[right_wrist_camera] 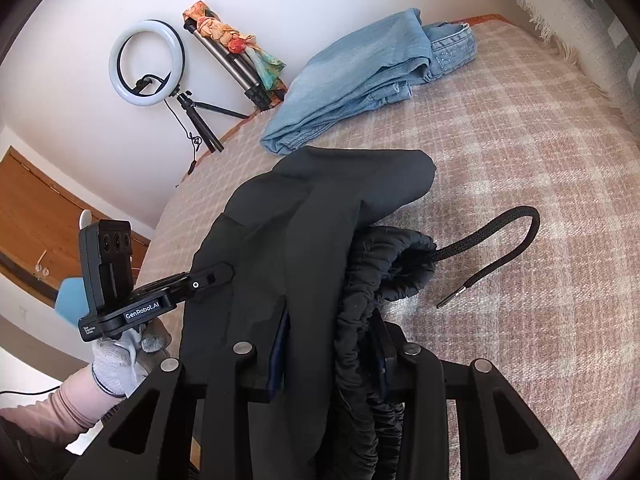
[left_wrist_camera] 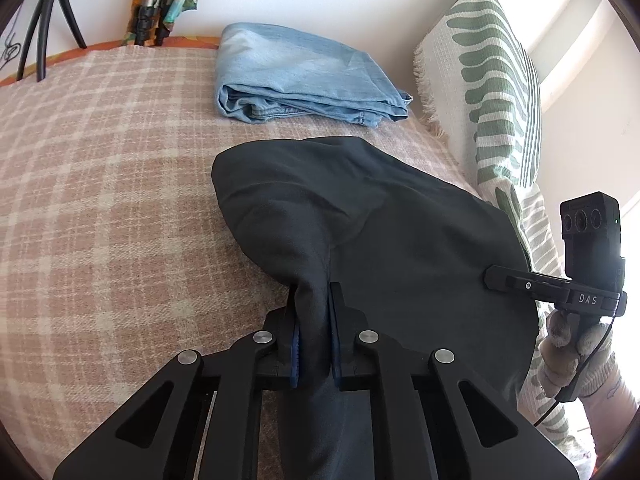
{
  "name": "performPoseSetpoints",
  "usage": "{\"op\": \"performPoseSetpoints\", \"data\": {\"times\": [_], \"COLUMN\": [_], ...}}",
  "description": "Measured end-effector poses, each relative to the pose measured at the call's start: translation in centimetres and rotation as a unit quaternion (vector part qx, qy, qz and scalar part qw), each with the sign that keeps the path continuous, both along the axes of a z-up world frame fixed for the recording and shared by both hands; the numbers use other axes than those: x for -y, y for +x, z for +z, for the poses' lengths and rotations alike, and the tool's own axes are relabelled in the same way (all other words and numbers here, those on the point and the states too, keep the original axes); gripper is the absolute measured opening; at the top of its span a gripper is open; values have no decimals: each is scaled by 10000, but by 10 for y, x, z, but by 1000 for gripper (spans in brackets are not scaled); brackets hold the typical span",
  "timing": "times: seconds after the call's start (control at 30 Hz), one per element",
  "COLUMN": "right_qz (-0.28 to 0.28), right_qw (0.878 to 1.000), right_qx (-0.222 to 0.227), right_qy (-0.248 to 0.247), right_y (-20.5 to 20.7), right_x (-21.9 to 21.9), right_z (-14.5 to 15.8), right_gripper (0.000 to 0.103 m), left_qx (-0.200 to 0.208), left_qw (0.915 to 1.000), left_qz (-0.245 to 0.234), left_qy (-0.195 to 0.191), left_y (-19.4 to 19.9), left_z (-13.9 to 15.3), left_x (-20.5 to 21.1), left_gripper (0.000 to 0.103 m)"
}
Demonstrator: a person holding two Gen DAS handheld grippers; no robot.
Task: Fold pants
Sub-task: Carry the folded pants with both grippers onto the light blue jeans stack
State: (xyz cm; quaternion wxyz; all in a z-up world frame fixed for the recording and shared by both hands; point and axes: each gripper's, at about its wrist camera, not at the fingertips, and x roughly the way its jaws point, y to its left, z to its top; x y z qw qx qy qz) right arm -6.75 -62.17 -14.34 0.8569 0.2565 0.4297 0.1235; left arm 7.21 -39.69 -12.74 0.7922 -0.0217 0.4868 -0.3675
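Black pants (left_wrist_camera: 400,240) lie bunched on the plaid blanket (left_wrist_camera: 100,180). My left gripper (left_wrist_camera: 314,294) is shut on a fold of their fabric, which rises between the pads. In the right wrist view my right gripper (right_wrist_camera: 330,324) is shut on the pants (right_wrist_camera: 312,208) at the gathered elastic waistband (right_wrist_camera: 384,264). A black drawstring (right_wrist_camera: 500,228) trails from the waistband onto the blanket (right_wrist_camera: 520,160). Each gripper shows in the other's view: the right gripper (left_wrist_camera: 520,282) at the pants' right edge, the left gripper (right_wrist_camera: 212,276) at their left edge, both held by gloved hands.
Folded light-blue jeans (left_wrist_camera: 296,76) (right_wrist_camera: 360,80) lie at the far side of the bed by the wall. A green-and-white pillow (left_wrist_camera: 492,100) stands along the right. A ring light (right_wrist_camera: 147,62) on a small tripod and a second tripod (right_wrist_camera: 236,64) stand at the bed's far edge.
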Motion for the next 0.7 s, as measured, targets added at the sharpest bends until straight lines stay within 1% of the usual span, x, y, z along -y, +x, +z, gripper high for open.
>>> {"op": "performPoseSetpoints", "data": {"times": [0.17,0.4,0.53,0.7], "right_qz": [-36,-7,33,44], "right_qw": [9996,9978,9964,9955], "right_qx": [105,274,377,471], "right_qy": [-256,-599,-763,-825], "right_y": [-6,-15,-18,-17], "right_x": [-9,-26,-34,-39], "right_z": [13,36,48,58], "right_gripper": [34,34,33,33], "left_qx": [392,936,1006,1106], "left_qw": [9991,9953,9946,9936], "left_qz": [-88,-241,-256,-232], "left_qy": [110,81,-6,-63], "left_y": [-13,-34,-39,-41], "left_z": [15,42,50,58], "left_x": [4,6,4,0], "left_gripper": [8,8,7,6]}}
